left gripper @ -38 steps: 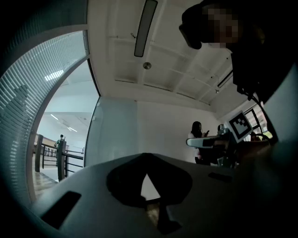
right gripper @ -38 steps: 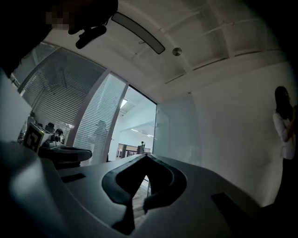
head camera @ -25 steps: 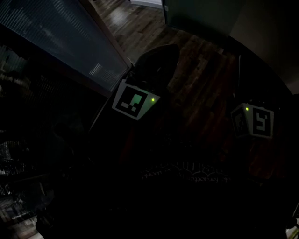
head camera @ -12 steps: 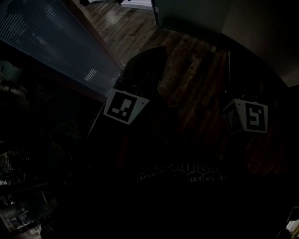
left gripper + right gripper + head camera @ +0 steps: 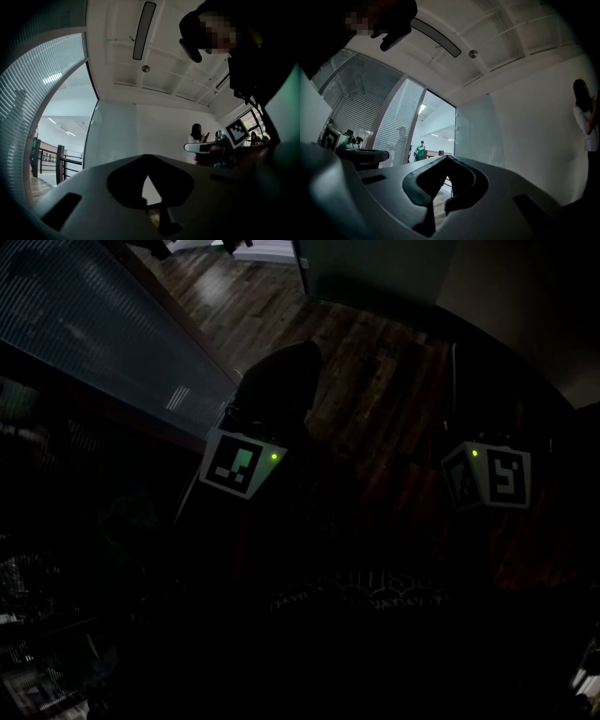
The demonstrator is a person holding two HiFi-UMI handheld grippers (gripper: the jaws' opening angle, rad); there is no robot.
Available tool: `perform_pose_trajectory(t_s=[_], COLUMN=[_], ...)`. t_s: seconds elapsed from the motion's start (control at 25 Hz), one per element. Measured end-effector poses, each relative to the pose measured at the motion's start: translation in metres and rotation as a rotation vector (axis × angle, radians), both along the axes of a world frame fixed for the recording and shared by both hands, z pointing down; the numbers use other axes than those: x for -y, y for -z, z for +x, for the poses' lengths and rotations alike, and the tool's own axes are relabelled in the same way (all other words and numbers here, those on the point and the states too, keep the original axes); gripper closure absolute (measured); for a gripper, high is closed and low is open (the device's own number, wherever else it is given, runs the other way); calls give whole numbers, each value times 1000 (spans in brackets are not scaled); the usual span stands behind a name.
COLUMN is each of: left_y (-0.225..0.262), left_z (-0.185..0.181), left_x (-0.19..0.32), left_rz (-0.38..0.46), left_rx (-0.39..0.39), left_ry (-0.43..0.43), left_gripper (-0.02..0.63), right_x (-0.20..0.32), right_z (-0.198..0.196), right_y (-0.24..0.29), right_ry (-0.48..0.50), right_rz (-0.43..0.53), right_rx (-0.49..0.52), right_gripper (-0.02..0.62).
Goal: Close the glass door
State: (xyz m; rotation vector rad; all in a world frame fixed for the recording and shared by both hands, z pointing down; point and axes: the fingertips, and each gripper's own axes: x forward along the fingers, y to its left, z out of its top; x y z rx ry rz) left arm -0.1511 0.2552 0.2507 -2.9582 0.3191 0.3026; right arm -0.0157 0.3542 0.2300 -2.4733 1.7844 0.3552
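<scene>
Left tool (image 5: 147,160): jaws closed tip to tip, nothing held. Right tool (image 5: 447,159): same state, closed and empty. Neither tool touches the glass door.

Glass door (image 5: 474,136): stands swung open, lying along the white wall (image 5: 534,122) at the right edge of the doorway (image 5: 436,133). Whether it touches the wall cannot be determined.

Surroundings:
- A striped glass partition (image 5: 361,101) borders the doorway on the other side.
- A railing (image 5: 49,161) and a person in green (image 5: 421,151) stand beyond the opening.
- A person in white (image 5: 196,136) stands against the wall, well apart from the door.
- A long ceiling light (image 5: 144,30) runs overhead.

Visibility limits: the head view is very dark. Only the left marker cube (image 5: 239,463), the right marker cube (image 5: 497,479), the wooden floor (image 5: 375,390) and the partition read clearly; the jaws are hard to make out there. In both gripper views the tool bodies cut off the lower part of the door. No handle is discernible.
</scene>
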Motion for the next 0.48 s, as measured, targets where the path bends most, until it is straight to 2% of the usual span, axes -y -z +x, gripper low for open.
perform_pose_trajectory(t_s=[0.48], left_y=[0], left_z=[4], left_x=[-2], left_rz=[-2], left_rx=[1], left_ry=[-5], left_gripper=[618], right_x=[4], right_z=[-4], right_y=[-2], right_ry=[36], right_rz=[-24], right_rx=[-23], right_gripper=[600])
